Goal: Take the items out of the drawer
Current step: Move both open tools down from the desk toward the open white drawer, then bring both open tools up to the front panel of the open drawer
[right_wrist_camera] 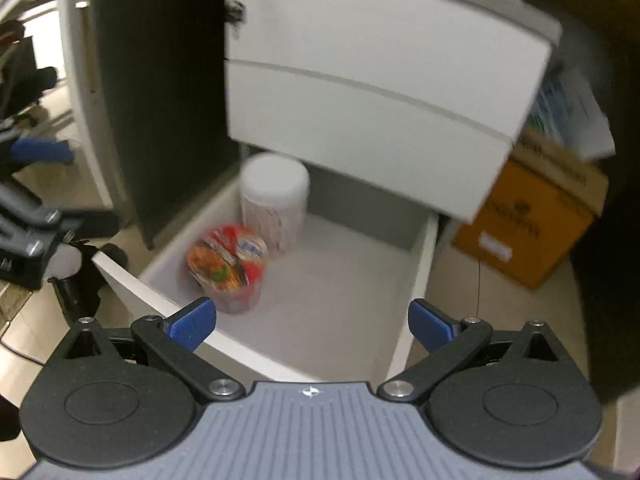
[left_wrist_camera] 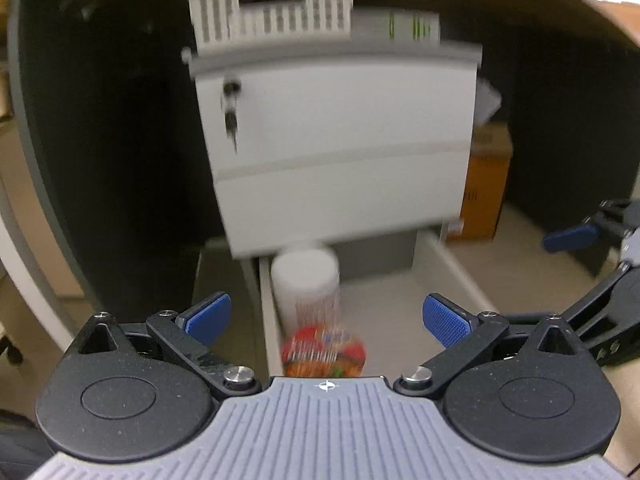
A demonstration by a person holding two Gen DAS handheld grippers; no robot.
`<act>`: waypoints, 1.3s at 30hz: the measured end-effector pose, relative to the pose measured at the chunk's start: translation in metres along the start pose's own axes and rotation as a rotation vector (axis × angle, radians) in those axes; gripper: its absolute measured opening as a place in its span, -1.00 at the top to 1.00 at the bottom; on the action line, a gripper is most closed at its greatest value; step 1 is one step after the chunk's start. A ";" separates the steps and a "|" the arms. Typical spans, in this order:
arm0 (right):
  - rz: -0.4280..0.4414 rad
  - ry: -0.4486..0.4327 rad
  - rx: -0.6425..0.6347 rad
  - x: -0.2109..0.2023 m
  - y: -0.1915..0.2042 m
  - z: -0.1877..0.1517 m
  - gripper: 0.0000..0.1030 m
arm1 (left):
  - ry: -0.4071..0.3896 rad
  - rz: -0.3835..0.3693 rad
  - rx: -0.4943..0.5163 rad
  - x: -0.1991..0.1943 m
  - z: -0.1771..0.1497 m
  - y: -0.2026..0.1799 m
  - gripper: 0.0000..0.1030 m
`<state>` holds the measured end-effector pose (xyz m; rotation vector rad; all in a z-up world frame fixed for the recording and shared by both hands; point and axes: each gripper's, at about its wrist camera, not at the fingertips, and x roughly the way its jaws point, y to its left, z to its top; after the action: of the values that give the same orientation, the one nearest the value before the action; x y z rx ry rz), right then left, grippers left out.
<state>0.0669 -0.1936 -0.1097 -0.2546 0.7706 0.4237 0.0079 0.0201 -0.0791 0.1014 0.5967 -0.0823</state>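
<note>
White pulled-out bottom drawer (right_wrist_camera: 416,264) holds a red-lidded instant noodle cup (right_wrist_camera: 228,266) touching a white-capped plastic jar (right_wrist_camera: 275,204). Left gripper (left_wrist_camera: 326,318) and right gripper (right_wrist_camera: 312,322) both spread wide, grasping nothing.

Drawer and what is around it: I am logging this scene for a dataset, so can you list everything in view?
Drawer: one, white, bottom of the cabinet, pulled open.
Noodle cup: one, red and orange lid, in the drawer's front left part.
Jar: one, white with a white lid, in the drawer behind the noodle cup.
Cabinet: one, white, under a desk; two upper drawers shut.
Keys: one bunch, dark, hanging from the cabinet's lock.
Basket: one, white, slotted, on top of the cabinet.
Cardboard box: one, orange, on the floor right of the cabinet.
Left tongs: blue pads, open, above the drawer's front.
Right tongs: blue pads, open, over the drawer's front edge.
</note>
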 end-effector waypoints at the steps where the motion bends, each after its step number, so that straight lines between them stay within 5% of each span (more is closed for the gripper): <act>1: -0.005 0.023 0.014 0.005 -0.002 -0.002 -0.99 | 0.037 0.000 -0.004 0.006 -0.002 0.001 -1.00; 14: -0.071 0.246 0.314 0.038 -0.033 -0.027 -0.99 | 0.288 -0.006 -0.105 0.047 -0.025 0.013 -1.00; 23: 0.007 0.364 0.332 0.057 -0.021 -0.041 -0.99 | 0.386 -0.044 -0.122 0.063 -0.037 0.008 -1.00; 39: -0.040 0.437 0.419 0.093 -0.022 -0.058 -0.99 | 0.501 -0.061 -0.170 0.097 -0.058 0.006 -0.77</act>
<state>0.1005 -0.2094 -0.2150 0.0352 1.2581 0.1597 0.0564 0.0285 -0.1812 -0.0653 1.1048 -0.0646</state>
